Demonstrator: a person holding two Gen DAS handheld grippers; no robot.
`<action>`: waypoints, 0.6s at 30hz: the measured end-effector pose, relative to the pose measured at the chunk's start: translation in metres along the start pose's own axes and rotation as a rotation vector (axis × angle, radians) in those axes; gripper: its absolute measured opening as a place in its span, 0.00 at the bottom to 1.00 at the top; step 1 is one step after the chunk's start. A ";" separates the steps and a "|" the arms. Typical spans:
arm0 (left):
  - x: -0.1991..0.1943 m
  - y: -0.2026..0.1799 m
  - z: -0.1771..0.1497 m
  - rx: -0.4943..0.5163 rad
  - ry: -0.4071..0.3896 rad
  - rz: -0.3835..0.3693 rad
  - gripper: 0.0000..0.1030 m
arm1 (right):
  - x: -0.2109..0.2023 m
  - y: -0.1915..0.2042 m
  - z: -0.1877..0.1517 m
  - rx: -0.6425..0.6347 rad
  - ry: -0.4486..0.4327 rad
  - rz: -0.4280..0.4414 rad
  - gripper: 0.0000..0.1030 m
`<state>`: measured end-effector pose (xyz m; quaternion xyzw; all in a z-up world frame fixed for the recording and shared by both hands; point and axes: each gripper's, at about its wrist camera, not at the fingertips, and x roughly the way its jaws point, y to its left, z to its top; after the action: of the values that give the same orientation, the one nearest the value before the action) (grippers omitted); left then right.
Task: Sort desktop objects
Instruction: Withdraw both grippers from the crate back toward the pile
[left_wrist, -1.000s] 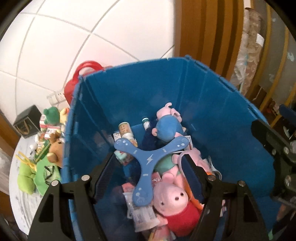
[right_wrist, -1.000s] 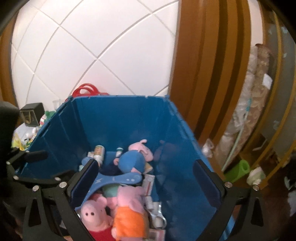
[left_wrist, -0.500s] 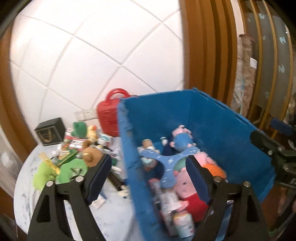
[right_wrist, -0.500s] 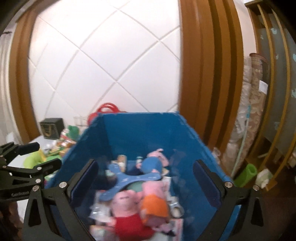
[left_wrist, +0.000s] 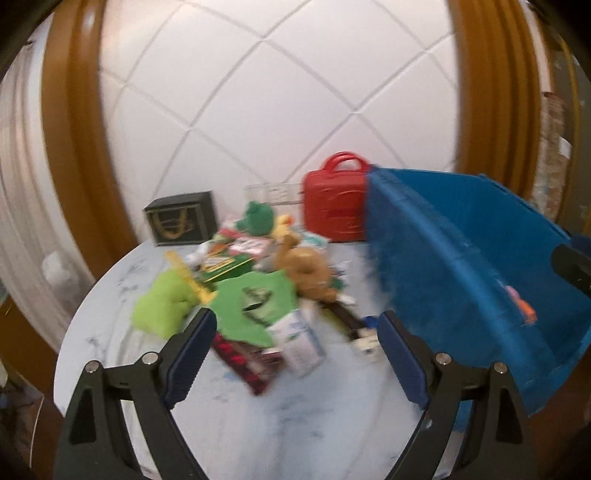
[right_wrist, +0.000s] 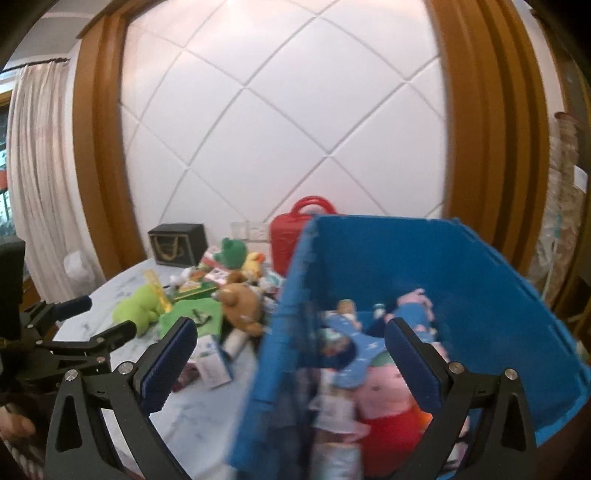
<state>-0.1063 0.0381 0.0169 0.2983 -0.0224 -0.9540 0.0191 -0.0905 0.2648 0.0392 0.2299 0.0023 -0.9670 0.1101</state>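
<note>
A blue bin (right_wrist: 461, 266) stands at the table's right edge and holds pink pig plush toys (right_wrist: 384, 402), a blue boomerang (right_wrist: 354, 350) and small bottles. It shows in the left wrist view (left_wrist: 461, 266) too. A pile of toys lies on the round marble table (left_wrist: 258, 413): a brown bear (left_wrist: 308, 269), green plush pieces (left_wrist: 255, 302), a white carton (left_wrist: 299, 339). My left gripper (left_wrist: 295, 358) is open and empty above the table, just before the pile. My right gripper (right_wrist: 288, 365) is open and empty over the bin's left wall.
A red case (left_wrist: 334, 206) and a dark box (left_wrist: 181, 223) stand at the table's back by the white tiled wall. A dark red flat box (left_wrist: 247, 362) lies near the left fingers. The left gripper shows at the right wrist view's left edge (right_wrist: 74, 332).
Both grippers have swung left, away from over the bin's inside. The left one now faces the toy pile on the table. Both stay open and empty.
</note>
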 end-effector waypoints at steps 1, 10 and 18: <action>0.003 0.017 -0.005 -0.011 0.007 0.002 0.87 | 0.004 0.013 0.001 -0.008 0.000 0.006 1.00; 0.055 0.129 -0.039 -0.018 0.116 0.002 0.87 | 0.076 0.108 -0.019 -0.013 0.120 0.016 1.00; 0.128 0.152 -0.071 -0.041 0.261 -0.064 0.87 | 0.150 0.126 -0.071 0.017 0.329 -0.069 1.00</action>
<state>-0.1675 -0.1220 -0.1063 0.4201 0.0092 -0.9074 -0.0023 -0.1624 0.1142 -0.0857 0.3861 0.0200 -0.9194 0.0728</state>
